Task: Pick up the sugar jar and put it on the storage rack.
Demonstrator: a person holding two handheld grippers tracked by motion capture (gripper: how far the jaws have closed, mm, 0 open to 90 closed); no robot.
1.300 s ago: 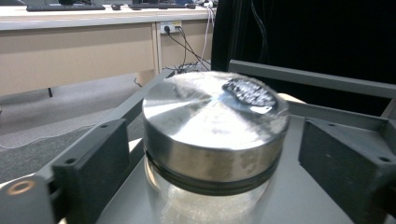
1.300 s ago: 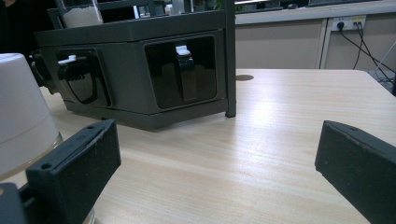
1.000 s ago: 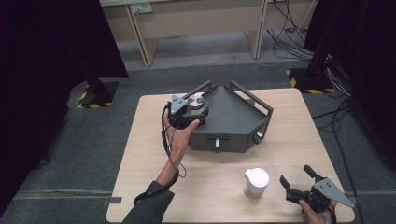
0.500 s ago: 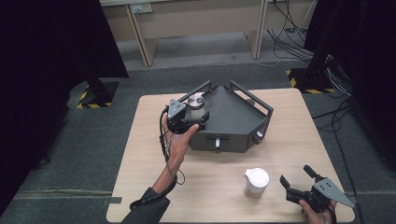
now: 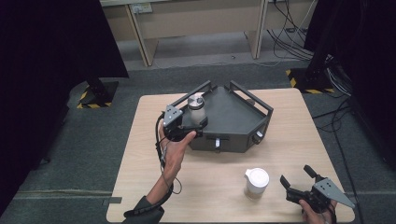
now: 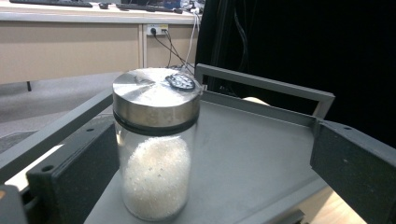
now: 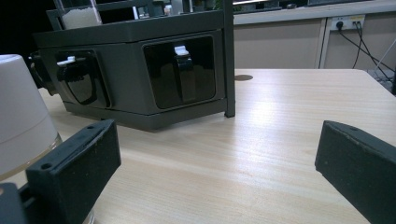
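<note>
Left gripper [image 5: 194, 125] sits at the near-left edge of the dark grey wedge-shaped metal stand with railed top [image 5: 243, 135]. Compared with a second ago, the clear glass jar with brushed-steel lid, half full of white granules [image 5: 196, 108], stands a little further in on the stand's top deck, and the hand has followed it inward. Reads as the jar being set down on the deck, or just about let go.

Left gripper view: the jar [image 6: 156, 144] stands upright on the grey deck, between the two black jaws. Jaws are spread wide; the left one lies just beside the glass, possibly touching, cannot tell; the right one is well apart from it. No pinch on the jar. So the placing looks finished, and the likely next move is to back the gripper straight out without nudging the jar.

Right gripper [image 5: 299, 179] rests low at the near-right corner of the pale wooden table [image 5: 140, 140], jaws spread, holding nothing. The white plastic-lidded jar [image 5: 257, 183] stands just to its left, apart from it; in the right gripper view that jar [image 7: 21, 116] sits beside the left jaw. It has not shifted across the second.
</note>
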